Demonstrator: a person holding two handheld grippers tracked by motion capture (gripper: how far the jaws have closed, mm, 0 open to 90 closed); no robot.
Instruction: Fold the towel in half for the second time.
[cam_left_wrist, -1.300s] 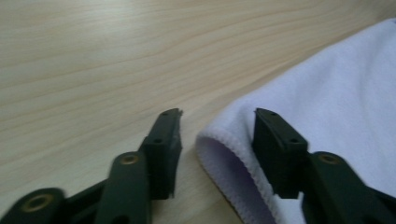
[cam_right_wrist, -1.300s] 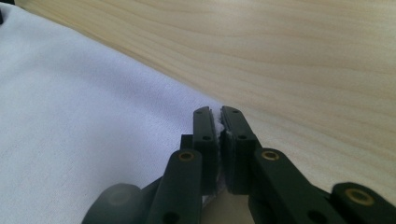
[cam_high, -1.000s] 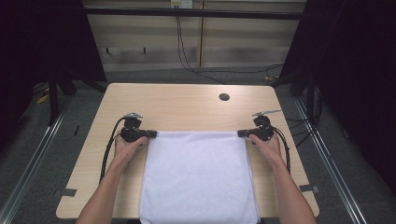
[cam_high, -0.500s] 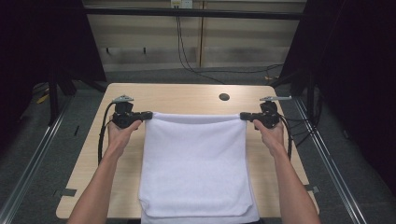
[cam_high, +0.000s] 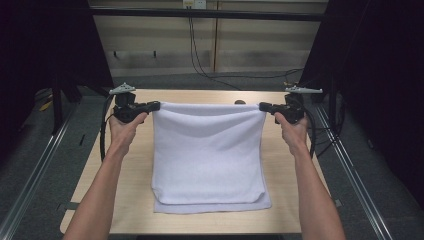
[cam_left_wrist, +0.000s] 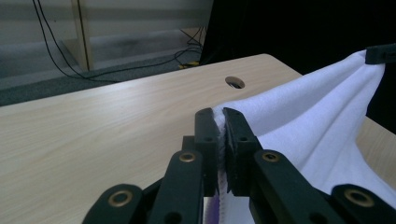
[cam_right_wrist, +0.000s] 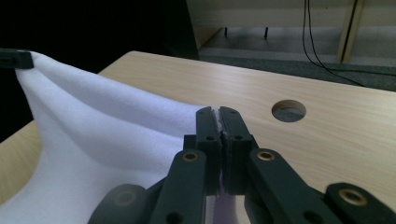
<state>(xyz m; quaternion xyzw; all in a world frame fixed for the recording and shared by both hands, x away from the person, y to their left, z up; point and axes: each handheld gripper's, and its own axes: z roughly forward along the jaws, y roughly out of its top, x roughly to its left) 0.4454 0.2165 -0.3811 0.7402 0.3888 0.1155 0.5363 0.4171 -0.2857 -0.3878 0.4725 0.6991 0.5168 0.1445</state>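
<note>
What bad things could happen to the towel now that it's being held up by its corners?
1. Each gripper pinches just a thin bit of corner: the left gripper and right gripper hold only the edge of the white towel, so a corner might slip out and drop.
2. The towel's bottom part lies doubled on the table. Lifting or laying it down may leave it bunched or crooked.
3. The top edge sags between the grippers, so a fold could come out uneven.
</note>
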